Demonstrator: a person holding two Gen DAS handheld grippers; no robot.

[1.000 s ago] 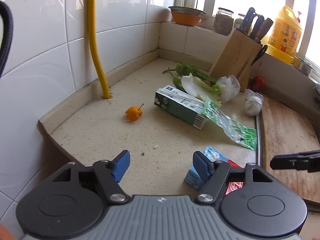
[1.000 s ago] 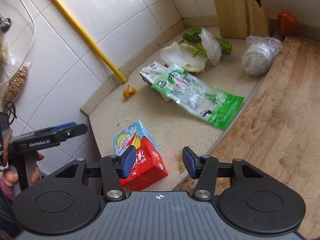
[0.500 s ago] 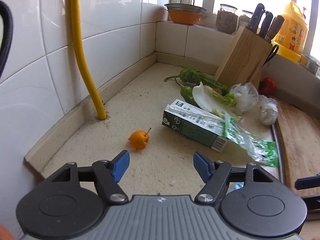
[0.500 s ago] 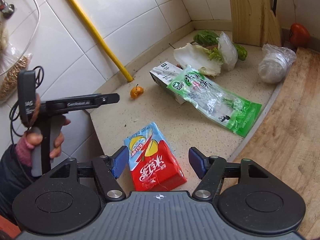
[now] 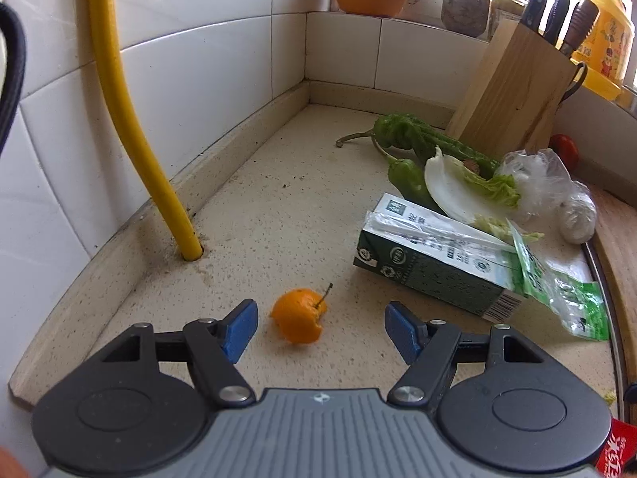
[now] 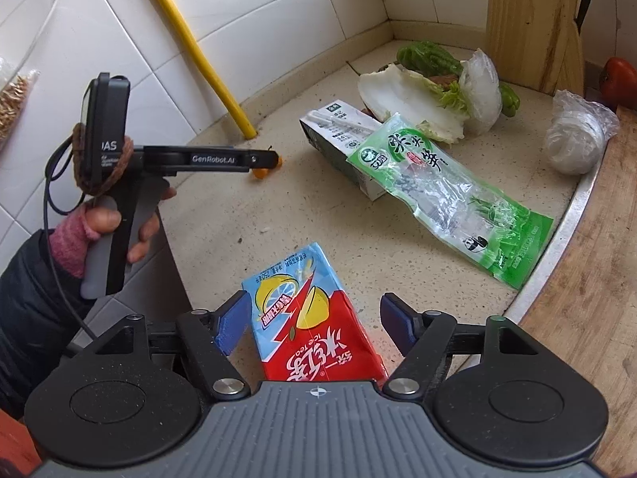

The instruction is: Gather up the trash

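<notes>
Jaws spread wide, the left gripper (image 5: 320,328) brackets a torn orange peel (image 5: 299,314), untouched. Equally open, the right gripper (image 6: 314,324) straddles a glossy red-blue drink carton (image 6: 308,314); a crinkled green wrapper (image 6: 446,195) lies at one o'clock.

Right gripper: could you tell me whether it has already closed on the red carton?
No, the right gripper is open, its blue pads standing apart on either side of the red carton, which lies on the counter.

Left gripper (image 5: 320,328): black linkage arms, silver pivot screws, blue finger pads (image 5: 240,326), ribbed grey housing; side bar printed "GenRobot.AI", grey handle, black cable. Right gripper (image 6: 316,328): identical build. Person's left hand (image 6: 119,227): pink knit cuff, black sleeve (image 6: 28,298).
</notes>
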